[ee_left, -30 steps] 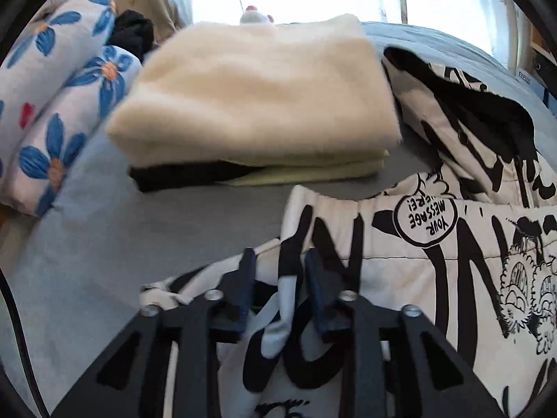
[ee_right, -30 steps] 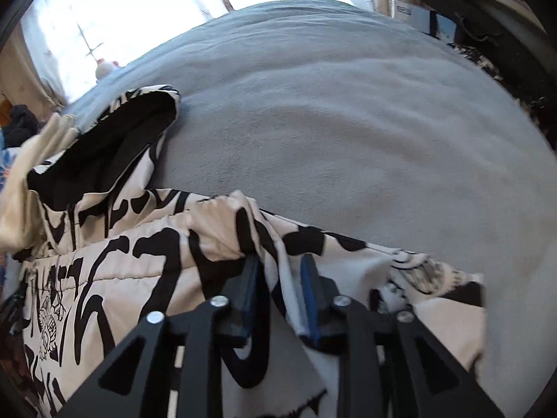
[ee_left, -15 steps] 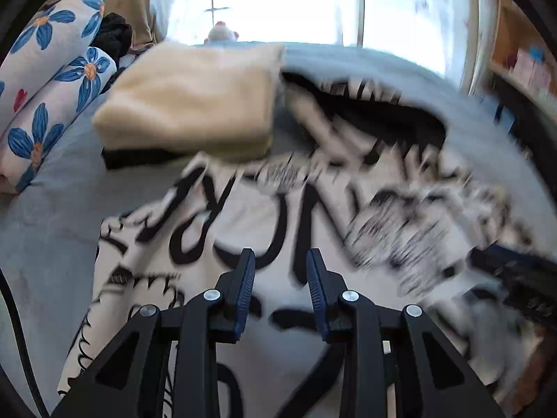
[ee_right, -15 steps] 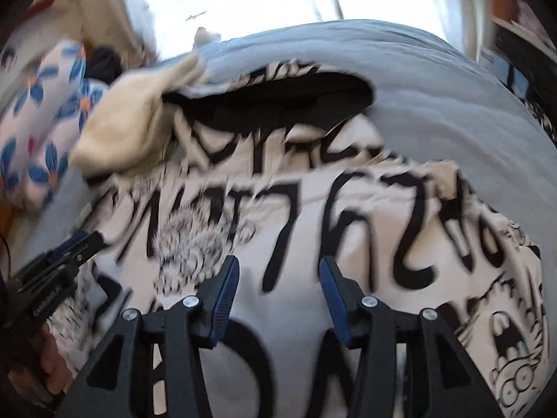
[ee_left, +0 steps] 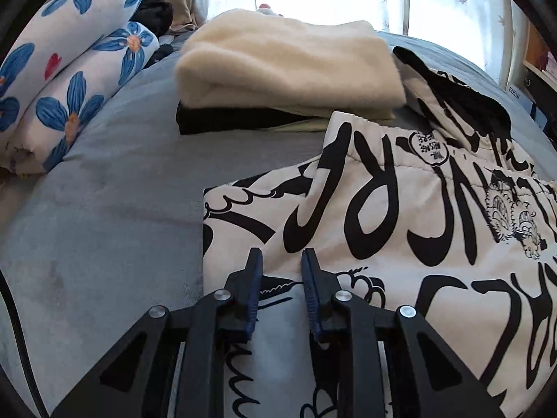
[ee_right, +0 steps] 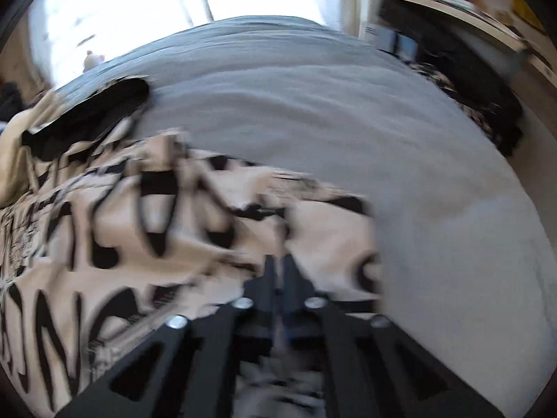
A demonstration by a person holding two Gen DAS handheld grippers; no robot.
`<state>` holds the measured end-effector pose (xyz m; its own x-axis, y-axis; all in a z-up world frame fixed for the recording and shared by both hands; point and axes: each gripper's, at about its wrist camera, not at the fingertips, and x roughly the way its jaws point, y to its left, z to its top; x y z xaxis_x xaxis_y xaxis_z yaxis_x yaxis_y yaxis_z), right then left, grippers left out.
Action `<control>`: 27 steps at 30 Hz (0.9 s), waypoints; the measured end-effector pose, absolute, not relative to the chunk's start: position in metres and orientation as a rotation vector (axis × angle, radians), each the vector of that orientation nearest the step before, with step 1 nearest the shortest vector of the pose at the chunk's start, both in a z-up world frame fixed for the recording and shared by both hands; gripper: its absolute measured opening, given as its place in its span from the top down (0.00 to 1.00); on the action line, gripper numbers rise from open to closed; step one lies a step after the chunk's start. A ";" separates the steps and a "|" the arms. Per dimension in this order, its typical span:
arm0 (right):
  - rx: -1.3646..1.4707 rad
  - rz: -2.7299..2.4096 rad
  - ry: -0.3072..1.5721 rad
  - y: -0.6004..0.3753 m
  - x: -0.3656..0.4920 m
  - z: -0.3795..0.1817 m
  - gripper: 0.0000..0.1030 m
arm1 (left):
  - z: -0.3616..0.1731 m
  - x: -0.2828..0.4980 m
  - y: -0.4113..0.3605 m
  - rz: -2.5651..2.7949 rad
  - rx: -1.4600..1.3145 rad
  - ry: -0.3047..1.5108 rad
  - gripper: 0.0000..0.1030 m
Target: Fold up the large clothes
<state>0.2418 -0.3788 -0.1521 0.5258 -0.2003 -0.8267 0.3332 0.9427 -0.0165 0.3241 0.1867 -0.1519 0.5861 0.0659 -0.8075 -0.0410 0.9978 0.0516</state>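
Observation:
A cream hooded garment with bold black lettering (ee_left: 400,226) lies spread on the grey bed (ee_left: 104,209), its black-lined hood (ee_left: 463,104) at the far end. My left gripper (ee_left: 282,254) hovers over the garment's near left corner, by its straight folded edge. Its jaws are closing, still apart, with cloth below them and nothing pinched. In the blurred right wrist view, my right gripper (ee_right: 279,261) is shut over the garment (ee_right: 156,226) near its right edge. I cannot tell whether cloth is caught between the jaws.
A stack of folded clothes, a cream fleece (ee_left: 289,69) over a black piece (ee_left: 226,120), sits beyond the garment. Floral pillows (ee_left: 69,87) lie at the far left. Bare grey bed (ee_right: 348,122) spreads right, with dark clothing (ee_right: 487,111) and a shelf (ee_right: 470,7) past it.
Both grippers let go of the cloth they held, swung inward over the garment, then back out to its edges. The right jaws widened, then shut. The garment now lies narrower, with a folded left edge.

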 end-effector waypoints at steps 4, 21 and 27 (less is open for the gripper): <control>0.017 -0.371 0.982 -0.361 0.246 -0.158 1.00 | -0.157 0.331 0.177 0.116 0.114 0.930 0.78; 0.208 -0.255 1.027 -0.344 0.224 -0.111 0.97 | -0.097 0.300 0.184 0.059 0.022 0.999 0.54; 0.181 -0.173 1.023 -0.308 0.212 -0.091 0.97 | -0.066 0.278 0.166 0.043 0.038 1.000 0.45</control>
<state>0.2118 -0.3083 -0.0910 0.5096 -0.0582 -0.8584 0.2268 0.9715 0.0688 0.2778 0.1662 -0.0660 0.5396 0.0536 -0.8402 -0.0184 0.9985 0.0519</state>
